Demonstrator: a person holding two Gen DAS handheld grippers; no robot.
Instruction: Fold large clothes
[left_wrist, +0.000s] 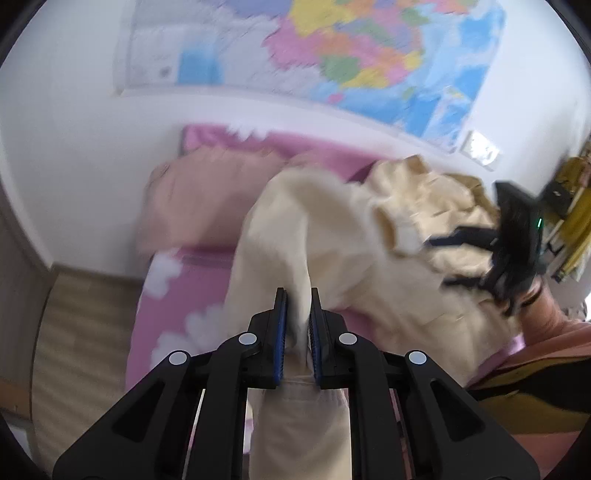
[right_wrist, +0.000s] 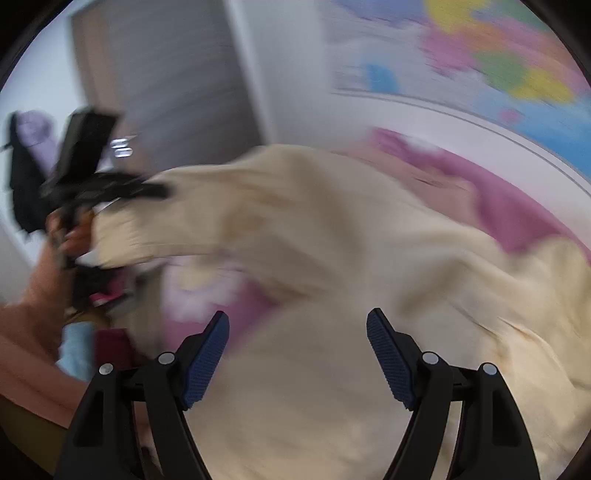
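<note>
- Two blue-padded fingers of the left gripper (left_wrist: 297, 325), seen from the left wrist, clamped tight on a pinched fold of the cream garment (left_wrist: 332, 258).
- Rising from that pinch, cloth stretched up and away over the pink bedsheet (left_wrist: 166, 332) with its white flower print.
- Bunched at the far right side of the bed, the rest of the garment, heaped in folds just beside the right gripper (left_wrist: 480, 254), blurred, held in a hand (left_wrist: 543, 314) with a salmon sleeve (left_wrist: 561, 343) behind.
- Near the bed's head, a peach pillow (left_wrist: 195, 206) against the white wall (left_wrist: 74, 129); above it a coloured wall map (left_wrist: 351, 55); off the bed's left edge, wooden floor (left_wrist: 74, 332).
- From the right wrist, heavily blurred: right gripper (right_wrist: 297, 358) with jaws spread wide, nothing pressed between the pads, cream garment (right_wrist: 314, 369) lying spread beneath and beyond them.
- At left of that view, left gripper (right_wrist: 107, 192) lifted, a taut band of cream cloth running from it across to the main heap; exact hold at its tips too smeared to read here.
- Pink bedsheet (right_wrist: 517, 210) showing past the garment's far edge, map (right_wrist: 498, 55) above, a dark door (right_wrist: 166, 74) at upper left.
</note>
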